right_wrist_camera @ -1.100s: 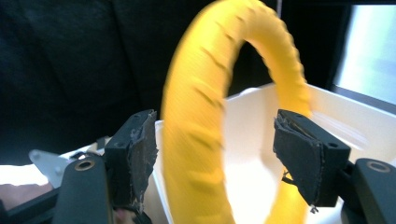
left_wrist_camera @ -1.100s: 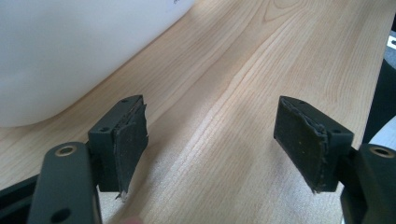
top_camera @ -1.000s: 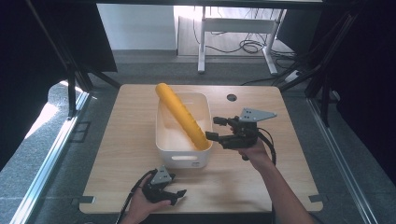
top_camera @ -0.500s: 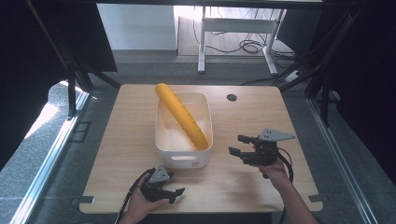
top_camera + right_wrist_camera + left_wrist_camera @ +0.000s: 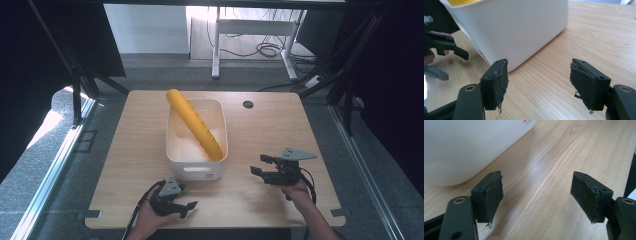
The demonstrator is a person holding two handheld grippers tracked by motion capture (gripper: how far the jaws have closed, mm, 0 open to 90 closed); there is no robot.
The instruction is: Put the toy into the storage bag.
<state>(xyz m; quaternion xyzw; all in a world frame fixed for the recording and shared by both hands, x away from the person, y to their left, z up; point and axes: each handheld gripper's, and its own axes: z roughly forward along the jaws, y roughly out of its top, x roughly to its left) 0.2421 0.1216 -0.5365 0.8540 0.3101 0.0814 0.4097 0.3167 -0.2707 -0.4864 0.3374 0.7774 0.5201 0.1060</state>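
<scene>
Grippers both spread wide, holding nothing, at my edge of the table.

My right gripper [image 5: 264, 167] hovers near the white plastic bin [image 5: 196, 167], jaws pointing toward it; my left gripper [image 5: 186, 204] rests near the front edge. A ribbed yellow cylinder [image 5: 194, 124] leans diagonally in the bin, its top over the far rim. Bare wooden table [image 5: 270, 125] lies either side.

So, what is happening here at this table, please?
A person holds a two-jaw gripper in each hand over a light wooden table. A long yellow cylinder leans in a white plastic bin, its far end sticking out over the rim. The left gripper and the right gripper are both open, empty, and apart from the bin.
</scene>
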